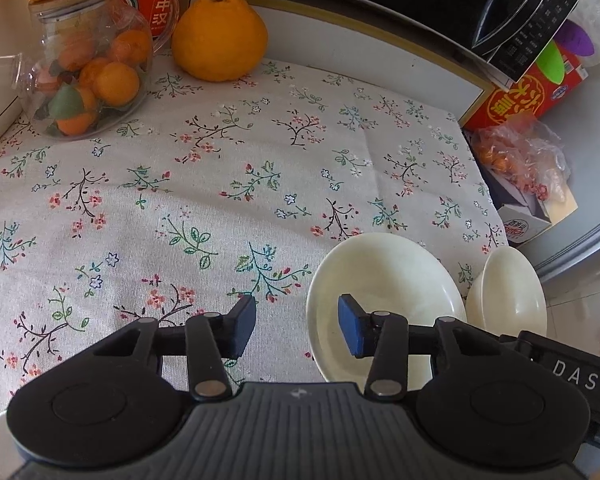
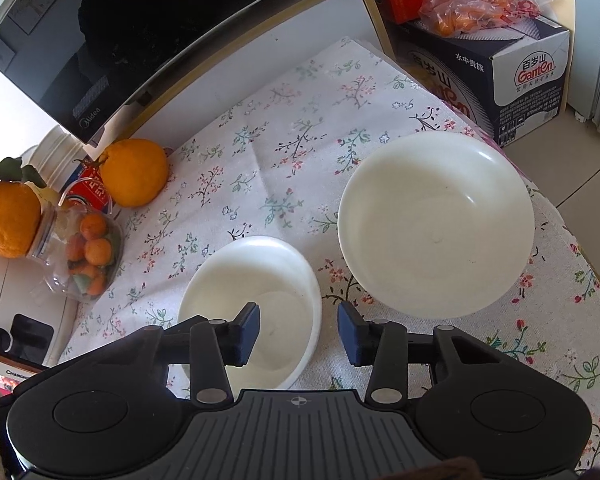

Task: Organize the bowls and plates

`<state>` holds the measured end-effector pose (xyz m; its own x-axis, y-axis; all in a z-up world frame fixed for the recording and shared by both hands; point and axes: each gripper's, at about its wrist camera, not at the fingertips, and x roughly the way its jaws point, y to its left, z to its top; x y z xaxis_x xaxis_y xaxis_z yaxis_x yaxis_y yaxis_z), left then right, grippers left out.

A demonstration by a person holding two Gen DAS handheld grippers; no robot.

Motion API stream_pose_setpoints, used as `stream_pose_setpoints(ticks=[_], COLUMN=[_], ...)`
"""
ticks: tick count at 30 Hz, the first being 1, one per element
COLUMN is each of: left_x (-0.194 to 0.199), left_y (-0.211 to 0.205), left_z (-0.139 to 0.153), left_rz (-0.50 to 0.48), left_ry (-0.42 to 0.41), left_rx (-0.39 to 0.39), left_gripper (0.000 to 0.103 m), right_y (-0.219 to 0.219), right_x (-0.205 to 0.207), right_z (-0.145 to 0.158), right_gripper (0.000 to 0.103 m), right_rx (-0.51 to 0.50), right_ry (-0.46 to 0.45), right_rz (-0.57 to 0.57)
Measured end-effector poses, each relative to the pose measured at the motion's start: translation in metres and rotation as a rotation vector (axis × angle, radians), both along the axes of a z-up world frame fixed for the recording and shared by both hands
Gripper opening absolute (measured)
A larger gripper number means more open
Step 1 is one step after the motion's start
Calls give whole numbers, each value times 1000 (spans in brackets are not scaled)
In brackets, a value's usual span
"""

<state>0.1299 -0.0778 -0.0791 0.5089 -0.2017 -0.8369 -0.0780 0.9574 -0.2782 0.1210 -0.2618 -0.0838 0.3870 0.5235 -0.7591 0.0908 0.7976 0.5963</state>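
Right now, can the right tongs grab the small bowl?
Probably yes. The right tongs straddle the small bowl's rim, one finger inside, one outside, with nothing between them and the rim.

Left gripper (image 1: 297,330) jaws straddle the white plate's (image 1: 384,276) rim — apart.
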Motion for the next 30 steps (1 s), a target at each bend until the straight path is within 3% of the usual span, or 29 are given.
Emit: stream_pose_setpoints(ticks=[8,21,24,30], left_x=[1,2,2,1], left_y=[-2,-14,-16,-18], left_z=[-4,-8,-8,-8], left_rz=[-9,-50,-52,-59], left_ry=[12,9,5,-3], left_rx=[-4,38,38,30], left_gripper=[33,21,15,14], right_y=[1,5,8,10], right_x=[2,4,4,5], right_z=[-6,-6,-8,-10], right_gripper=[32,31,24,10], right_rx=[-19,-25,-59,-64], right_ry=[27,22,22,26], right_rz=[-18,15,18,32])
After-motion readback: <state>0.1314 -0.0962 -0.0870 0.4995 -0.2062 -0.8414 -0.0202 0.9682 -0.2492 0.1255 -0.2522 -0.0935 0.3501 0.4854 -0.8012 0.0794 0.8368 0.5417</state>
